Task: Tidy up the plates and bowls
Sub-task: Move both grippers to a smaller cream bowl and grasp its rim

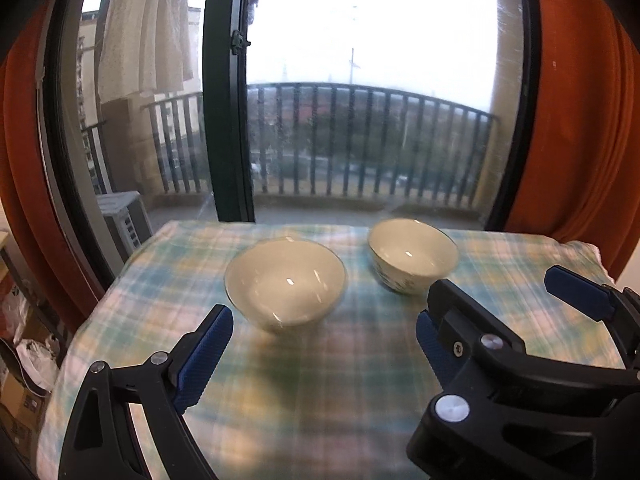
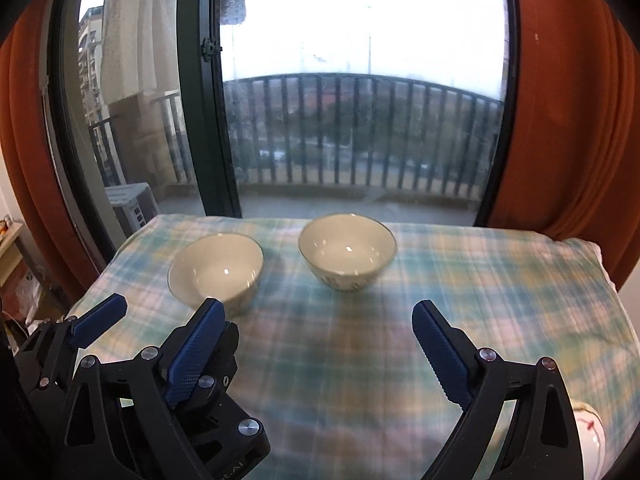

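Observation:
Two white bowls stand on the plaid-covered table. The plain bowl is on the left. The bowl with a blue pattern outside is to its right and farther back. My left gripper is open and empty, hovering short of the plain bowl. Close beside it on the right, my right gripper stands wide open and empty, short of the patterned bowl. Their inner fingers overlap in both views.
A white ceramic piece with red marks shows at the table's near right corner. Behind the table is a glass balcony door between orange curtains. Bags and boxes lie on the floor at the left.

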`<act>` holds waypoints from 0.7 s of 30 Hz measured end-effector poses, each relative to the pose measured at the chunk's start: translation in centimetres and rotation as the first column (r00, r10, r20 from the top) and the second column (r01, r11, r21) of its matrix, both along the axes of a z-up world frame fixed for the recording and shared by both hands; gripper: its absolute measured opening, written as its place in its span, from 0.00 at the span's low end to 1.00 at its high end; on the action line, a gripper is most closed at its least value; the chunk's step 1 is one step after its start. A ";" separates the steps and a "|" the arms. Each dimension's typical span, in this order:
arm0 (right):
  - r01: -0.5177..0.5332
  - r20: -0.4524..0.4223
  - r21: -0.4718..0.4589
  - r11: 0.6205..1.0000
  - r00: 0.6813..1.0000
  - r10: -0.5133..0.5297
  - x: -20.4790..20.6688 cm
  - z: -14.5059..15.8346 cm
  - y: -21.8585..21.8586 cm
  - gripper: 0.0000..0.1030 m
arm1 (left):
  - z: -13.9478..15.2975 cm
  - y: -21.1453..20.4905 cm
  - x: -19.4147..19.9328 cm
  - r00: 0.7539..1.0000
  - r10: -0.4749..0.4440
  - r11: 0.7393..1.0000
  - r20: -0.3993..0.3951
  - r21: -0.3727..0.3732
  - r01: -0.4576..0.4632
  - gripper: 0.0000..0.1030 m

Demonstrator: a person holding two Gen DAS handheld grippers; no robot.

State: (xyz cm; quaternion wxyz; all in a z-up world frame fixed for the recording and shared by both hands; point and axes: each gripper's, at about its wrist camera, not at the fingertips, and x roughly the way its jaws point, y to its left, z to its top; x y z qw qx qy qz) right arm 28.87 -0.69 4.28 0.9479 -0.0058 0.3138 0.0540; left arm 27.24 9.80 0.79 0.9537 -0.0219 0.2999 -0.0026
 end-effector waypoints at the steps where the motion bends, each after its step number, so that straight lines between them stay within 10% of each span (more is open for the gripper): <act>1: -0.008 0.003 0.007 1.000 1.000 0.008 0.6 -0.1 0.3 0.94 | -0.1 0.3 0.6 1.000 0.004 1.000 -0.001 0.007 -0.004 0.91; 21: -0.045 -0.032 0.029 0.999 0.998 0.046 11.0 -5.0 4.8 0.92 | -4.6 4.3 8.9 0.993 0.100 0.991 -0.058 0.091 -0.095 0.72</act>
